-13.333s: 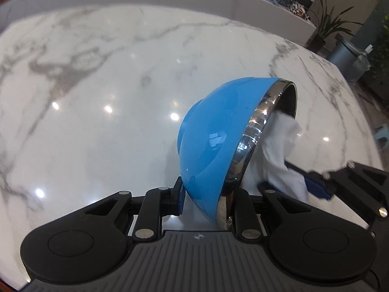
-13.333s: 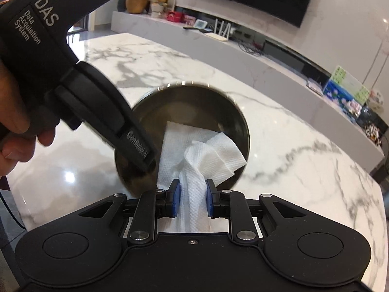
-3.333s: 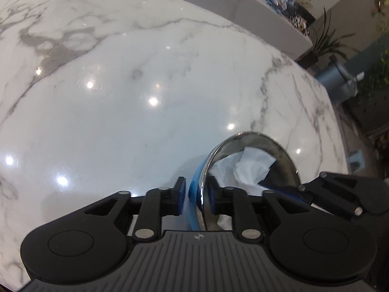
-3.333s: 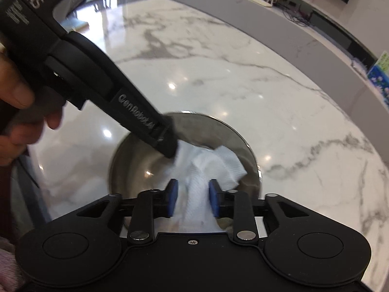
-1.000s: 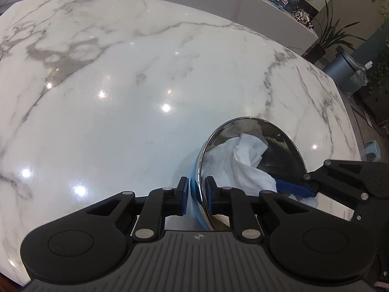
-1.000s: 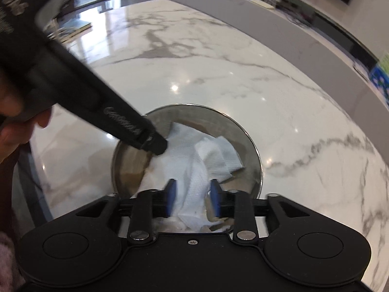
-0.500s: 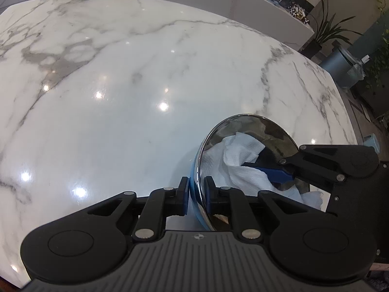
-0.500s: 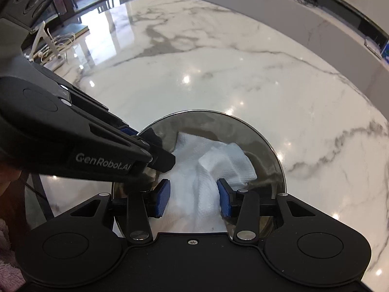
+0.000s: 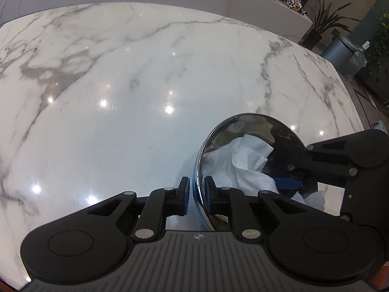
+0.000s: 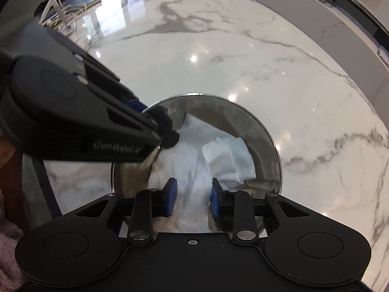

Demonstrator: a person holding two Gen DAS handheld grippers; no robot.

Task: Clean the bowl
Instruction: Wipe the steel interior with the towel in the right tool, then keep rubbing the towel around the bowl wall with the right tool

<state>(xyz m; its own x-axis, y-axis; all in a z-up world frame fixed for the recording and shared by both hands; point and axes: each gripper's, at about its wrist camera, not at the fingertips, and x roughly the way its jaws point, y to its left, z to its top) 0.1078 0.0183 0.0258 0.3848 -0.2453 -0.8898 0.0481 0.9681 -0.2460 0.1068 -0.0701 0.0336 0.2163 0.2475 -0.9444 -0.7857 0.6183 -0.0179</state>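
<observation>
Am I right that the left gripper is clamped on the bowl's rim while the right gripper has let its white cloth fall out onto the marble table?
Not quite: the cloth lies inside the bowl, not on the table, as the right wrist view shows, and the right gripper has its jaws on either side of it. The left gripper is indeed clamped on the rim.

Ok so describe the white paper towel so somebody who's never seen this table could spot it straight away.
On the white marble table, find the bowl, blue outside and shiny metal inside, with the left gripper clamped on its rim. The paper towel lies crumpled inside it, its near end between the right gripper's spread fingers. It is the only soft, white, textured thing among hard, glossy surfaces.
</observation>
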